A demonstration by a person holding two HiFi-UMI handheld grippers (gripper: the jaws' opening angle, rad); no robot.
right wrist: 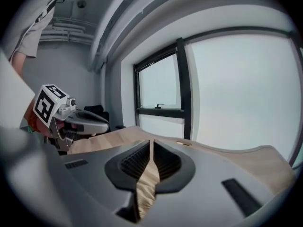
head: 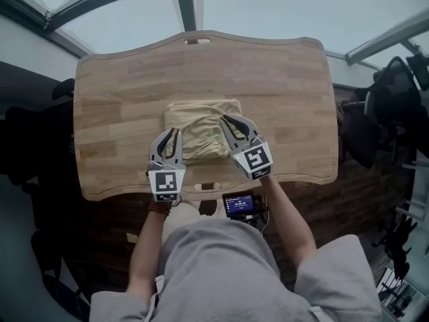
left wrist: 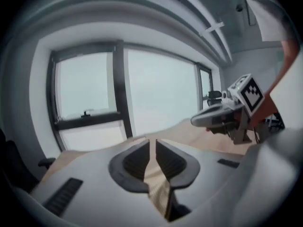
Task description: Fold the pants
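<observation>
The tan pants [head: 201,130] lie folded into a small rectangle at the middle of the wooden table [head: 114,99]. My left gripper [head: 170,137] is over their near left corner and my right gripper [head: 232,122] over their near right corner. A strip of tan cloth [left wrist: 156,178] is pinched between the left gripper's [left wrist: 152,150] black pads. The right gripper [right wrist: 151,151] is likewise shut on a thin fold of the cloth [right wrist: 147,186]. Both gripper views look nearly level across the table toward the windows, and each shows the other gripper beside it.
A small device with a lit screen [head: 239,204] hangs just below the table's near edge. A dark chair [head: 392,102] stands off the table's right end and dark furniture [head: 30,146] to its left. Windows [left wrist: 90,89] run behind the table's far side.
</observation>
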